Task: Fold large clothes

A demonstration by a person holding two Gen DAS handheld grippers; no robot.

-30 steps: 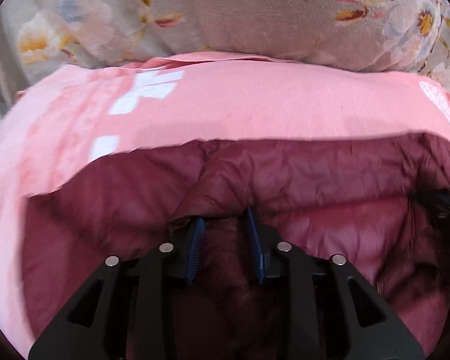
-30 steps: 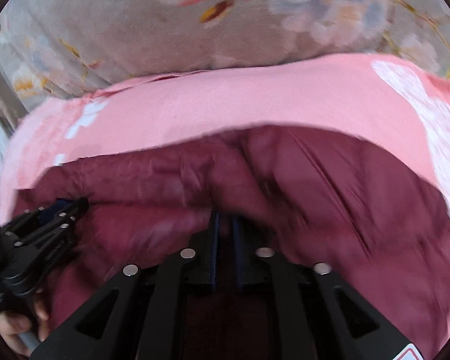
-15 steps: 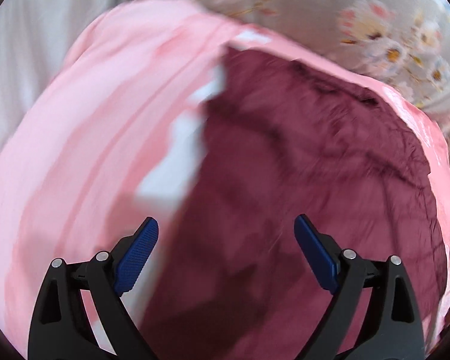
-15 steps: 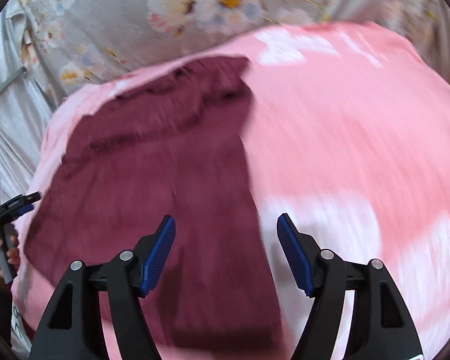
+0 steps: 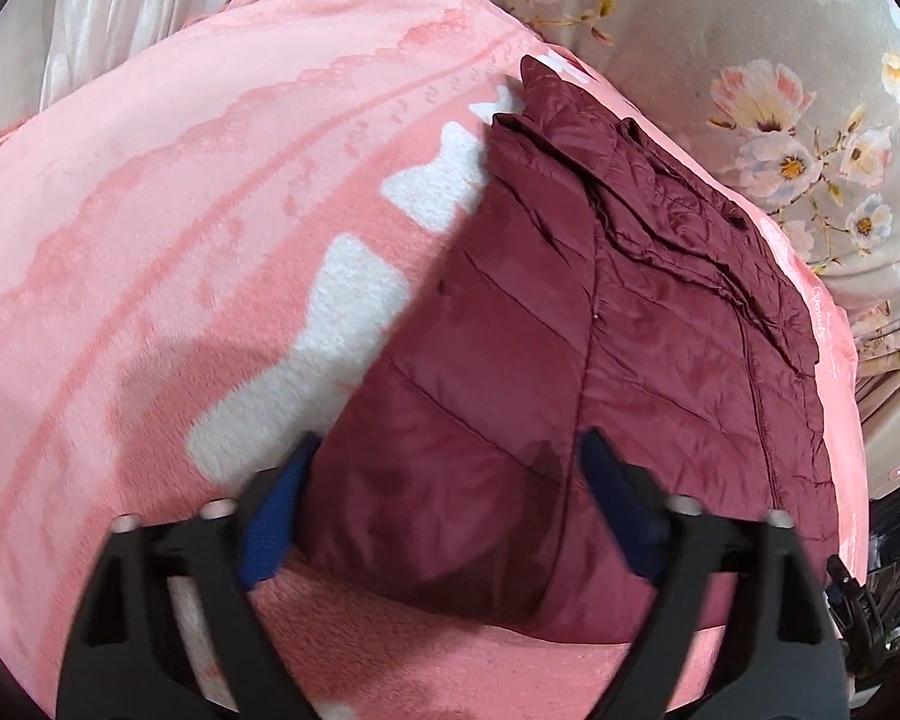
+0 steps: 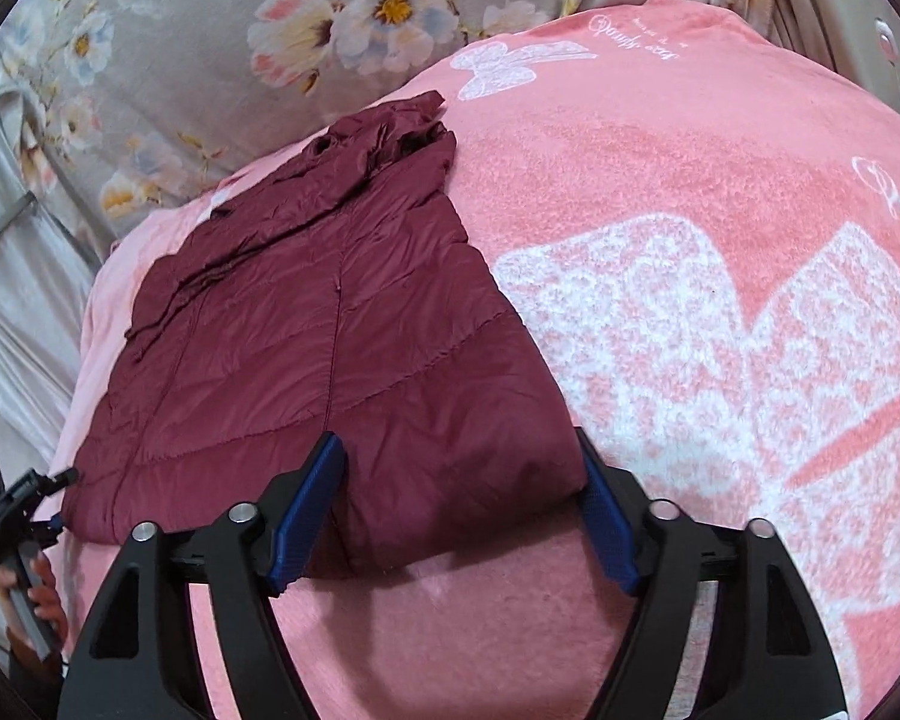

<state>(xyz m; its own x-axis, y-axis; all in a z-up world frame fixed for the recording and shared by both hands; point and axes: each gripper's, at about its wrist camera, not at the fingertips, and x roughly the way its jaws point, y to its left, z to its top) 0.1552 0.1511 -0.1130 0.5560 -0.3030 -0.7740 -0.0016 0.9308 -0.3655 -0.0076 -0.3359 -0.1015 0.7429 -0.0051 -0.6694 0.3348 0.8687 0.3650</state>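
Left wrist view: dark maroon quilted puffer jacket (image 5: 570, 312) lying folded flat on pink fleece blanket with white bow pattern (image 5: 180, 228)
Jacket position: near edge just ahead of both tools, collar end at the far side, close to grey floral fabric (image 5: 750, 30)
Left gripper (image 5: 444, 498): black frame, blue ribbed pads, jaws fairly wide and closing, straddling the near left corner of the jacket
Left fingers (image 5: 270, 516): pads at either side of the jacket's near corner, not seen pressing; nothing gripped
Right wrist view: same jacket (image 6: 306, 336) on the left part of the blanket (image 6: 690, 240), grey floral fabric (image 6: 180, 48) behind
Right gripper (image 6: 456, 510): jaws fairly wide and closing, near right corner of the jacket between them
Right fingers (image 6: 306, 510): left pad over the jacket, right pad at its right edge, no clamp visible
Far left edge of right view: person's hand (image 6: 36, 600) on the handle of the other tool
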